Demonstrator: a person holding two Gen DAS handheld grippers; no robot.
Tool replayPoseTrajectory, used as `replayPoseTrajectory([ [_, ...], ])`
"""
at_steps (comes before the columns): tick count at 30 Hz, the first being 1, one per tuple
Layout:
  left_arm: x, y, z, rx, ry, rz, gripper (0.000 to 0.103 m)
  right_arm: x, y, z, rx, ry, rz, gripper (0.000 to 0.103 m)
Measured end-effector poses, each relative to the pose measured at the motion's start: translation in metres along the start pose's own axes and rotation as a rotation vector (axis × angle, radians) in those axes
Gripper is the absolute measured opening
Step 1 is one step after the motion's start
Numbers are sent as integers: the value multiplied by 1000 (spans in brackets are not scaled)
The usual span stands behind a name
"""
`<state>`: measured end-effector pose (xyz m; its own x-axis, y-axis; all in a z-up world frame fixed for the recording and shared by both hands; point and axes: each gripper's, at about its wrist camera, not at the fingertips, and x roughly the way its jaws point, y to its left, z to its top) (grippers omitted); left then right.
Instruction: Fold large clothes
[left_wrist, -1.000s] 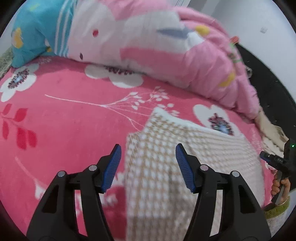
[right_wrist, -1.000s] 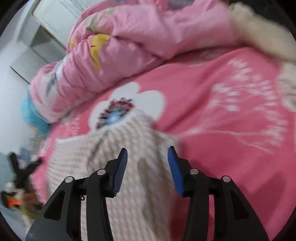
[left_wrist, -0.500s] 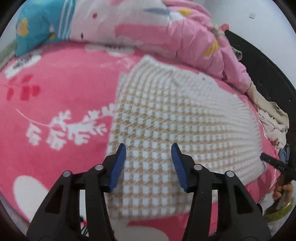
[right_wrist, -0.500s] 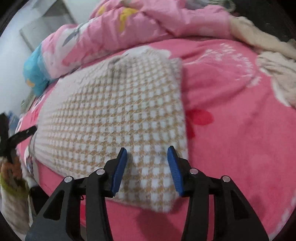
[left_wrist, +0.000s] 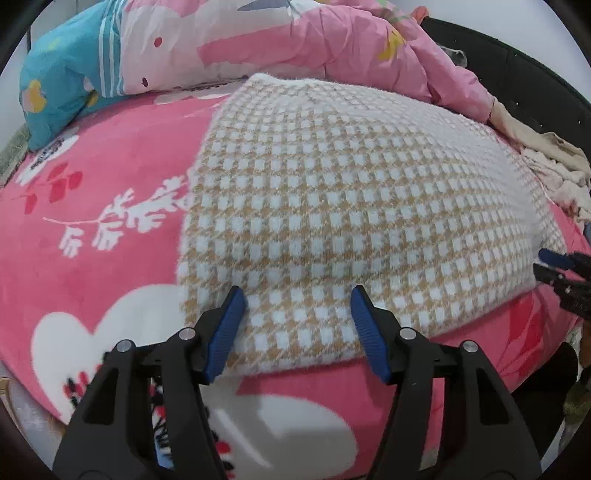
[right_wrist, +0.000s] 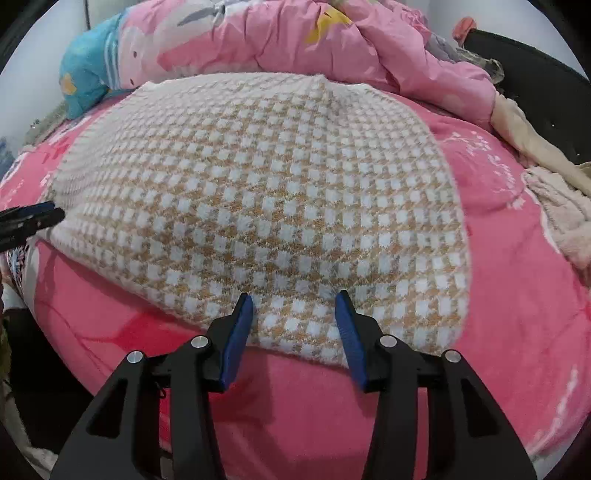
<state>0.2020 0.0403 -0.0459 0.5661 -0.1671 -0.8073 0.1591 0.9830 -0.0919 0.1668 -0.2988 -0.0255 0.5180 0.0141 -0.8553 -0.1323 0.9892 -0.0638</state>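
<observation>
A tan and white checked knit garment (left_wrist: 332, 192) lies spread flat on the pink flowered bed cover (left_wrist: 92, 258); it also shows in the right wrist view (right_wrist: 266, 192). My left gripper (left_wrist: 297, 314) is open and empty, its blue pads over the garment's near edge by the left corner. My right gripper (right_wrist: 293, 317) is open and empty over the near edge toward the right corner. Each gripper's tips show at the edge of the other's view, the right gripper (left_wrist: 554, 267) and the left gripper (right_wrist: 33, 218).
A pink quilt (left_wrist: 332, 40) and a blue pillow (left_wrist: 62, 81) are heaped along the far side of the bed. Beige and pale pink clothes (right_wrist: 554, 192) lie at the right. A black headboard (left_wrist: 535, 81) stands behind them.
Both grippers have pulled back toward me from over the garment to its near edge. The garment now lies spread and fully in view. Both grippers stay open.
</observation>
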Motion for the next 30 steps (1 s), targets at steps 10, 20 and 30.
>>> replayPoseTrajectory([
  [10,14,-38,12,9,-2,-60,61,11,80,19,-154,-167,48,49],
  [20,-18,-44,16,33,-121,-71,62,-19,75,43,-117,-196,83,50],
  [30,29,-67,36,77,-61,86,73,14,54,58,-60,-126,170,53],
])
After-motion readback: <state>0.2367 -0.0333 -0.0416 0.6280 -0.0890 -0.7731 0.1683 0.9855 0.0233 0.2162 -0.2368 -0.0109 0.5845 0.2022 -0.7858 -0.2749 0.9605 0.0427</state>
